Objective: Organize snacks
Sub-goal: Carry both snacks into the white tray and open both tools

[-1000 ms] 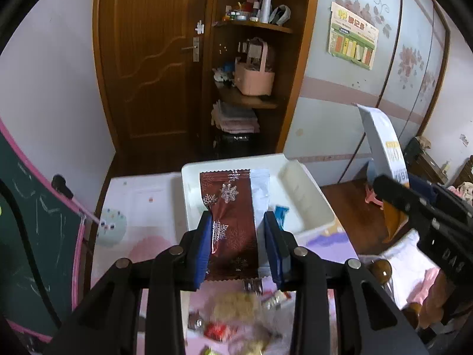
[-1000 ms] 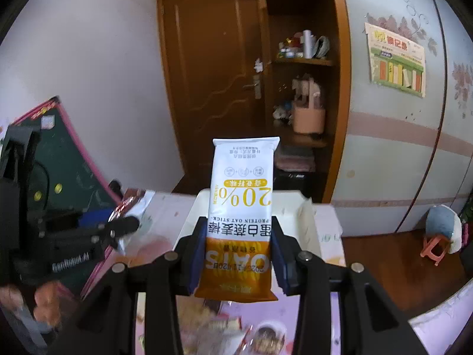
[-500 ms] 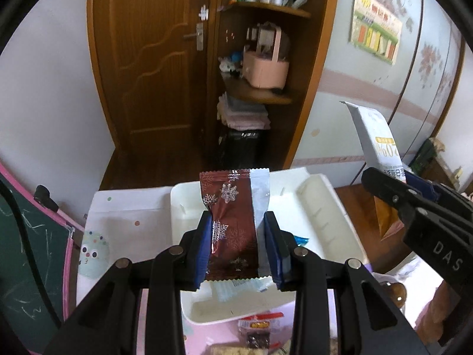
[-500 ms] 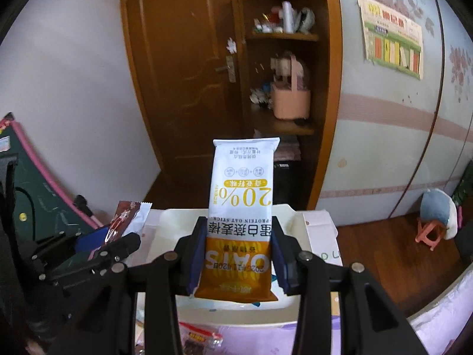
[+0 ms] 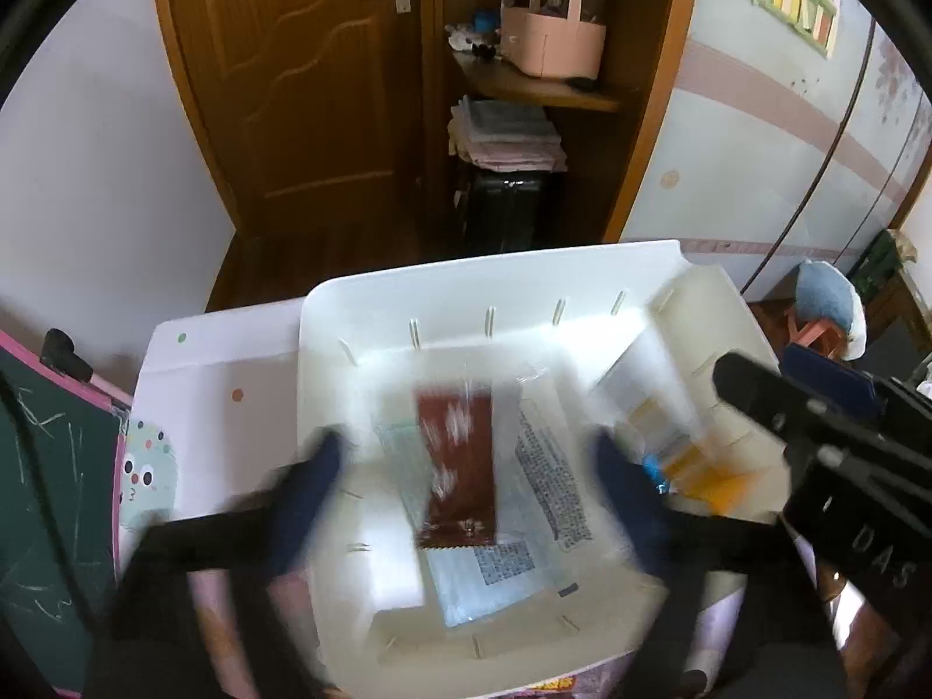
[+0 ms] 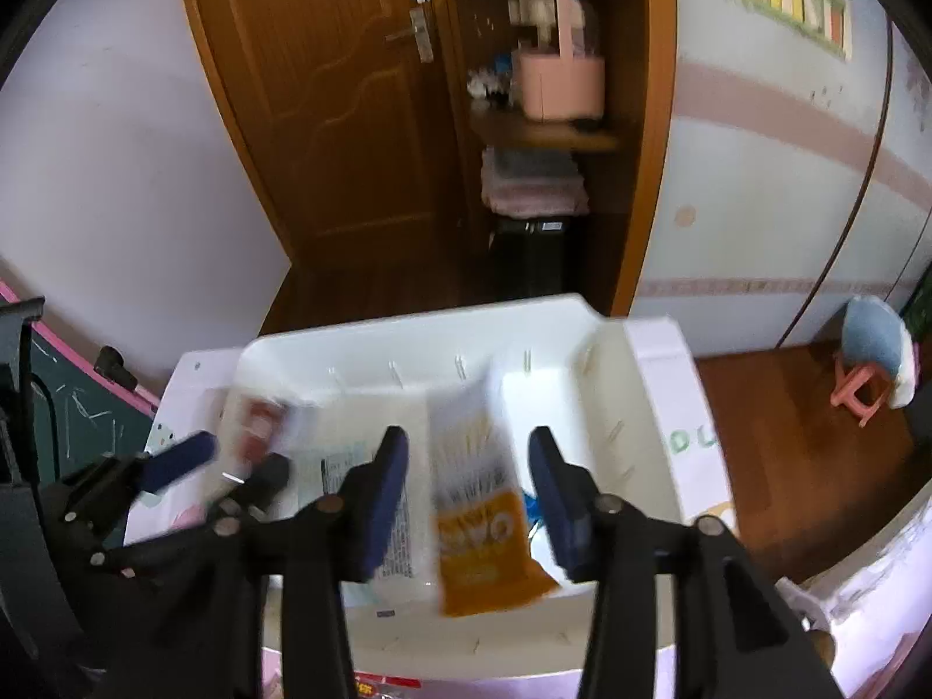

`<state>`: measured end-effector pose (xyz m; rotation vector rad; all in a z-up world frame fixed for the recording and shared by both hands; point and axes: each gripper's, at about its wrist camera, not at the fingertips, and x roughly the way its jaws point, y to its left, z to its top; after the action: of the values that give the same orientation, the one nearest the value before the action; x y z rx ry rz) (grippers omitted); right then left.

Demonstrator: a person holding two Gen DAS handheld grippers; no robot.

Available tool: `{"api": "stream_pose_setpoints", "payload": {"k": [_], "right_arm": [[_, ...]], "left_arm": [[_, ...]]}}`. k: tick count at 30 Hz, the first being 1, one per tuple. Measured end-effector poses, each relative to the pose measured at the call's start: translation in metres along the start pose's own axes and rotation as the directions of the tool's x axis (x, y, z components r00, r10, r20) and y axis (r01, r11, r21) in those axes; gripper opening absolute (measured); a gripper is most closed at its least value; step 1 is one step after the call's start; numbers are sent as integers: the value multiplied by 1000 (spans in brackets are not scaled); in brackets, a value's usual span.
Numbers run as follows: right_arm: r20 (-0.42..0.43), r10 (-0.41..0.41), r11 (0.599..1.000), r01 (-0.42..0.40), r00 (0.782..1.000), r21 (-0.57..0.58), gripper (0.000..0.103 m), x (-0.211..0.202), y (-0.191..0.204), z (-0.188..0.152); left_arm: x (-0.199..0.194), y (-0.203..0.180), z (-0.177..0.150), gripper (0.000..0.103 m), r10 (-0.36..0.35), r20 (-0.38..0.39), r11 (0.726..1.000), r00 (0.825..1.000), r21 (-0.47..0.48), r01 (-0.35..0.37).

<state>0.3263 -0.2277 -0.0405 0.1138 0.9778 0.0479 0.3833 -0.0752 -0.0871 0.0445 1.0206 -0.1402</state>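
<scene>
Left claw (image 5: 466, 472) spread wide, right claw (image 6: 466, 477) likewise, glossy brown wrapper (image 5: 457, 460) and orange-white packet (image 6: 477, 489) seemingly loose inside smooth white plastic bin (image 5: 466, 285).

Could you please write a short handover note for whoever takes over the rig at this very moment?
Left gripper: open, over the white bin; nothing between its fingers.
Right gripper: open, over the same bin.
Dark red snowflake packet: blurred, in or dropping into the bin, over other wrappers.
White-and-orange oat bar: also blurred, loose between the open jaws.
Done: both snacks released.
Left: snacks show at the table's near edge, probably next.
</scene>
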Motion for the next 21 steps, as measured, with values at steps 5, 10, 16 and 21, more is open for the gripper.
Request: {"api": "stream_pose_setpoints", "payload": {"k": [5,10,16,21], "right_arm": [[-8,-10,1000,10,1000,4,70,8,-1,-6],[-14,-7,1000,7,1000,24,74,5,-8,-9],[0,2,999,-2,1000,45,87,-2,-13,-12],[5,-3,998,3,1000,59,91,-11,-14,-15]], "left_arm": [[3,4,-11,97,7,-30,1000,1000,21,-6],[-1,4,-19,98,25,-35,999,999,32,-24],[-13,4,-24,99,25,-24,999,999,33,-25],[-24,4,-30,99,28,-24,999,999,28,-27]]}}
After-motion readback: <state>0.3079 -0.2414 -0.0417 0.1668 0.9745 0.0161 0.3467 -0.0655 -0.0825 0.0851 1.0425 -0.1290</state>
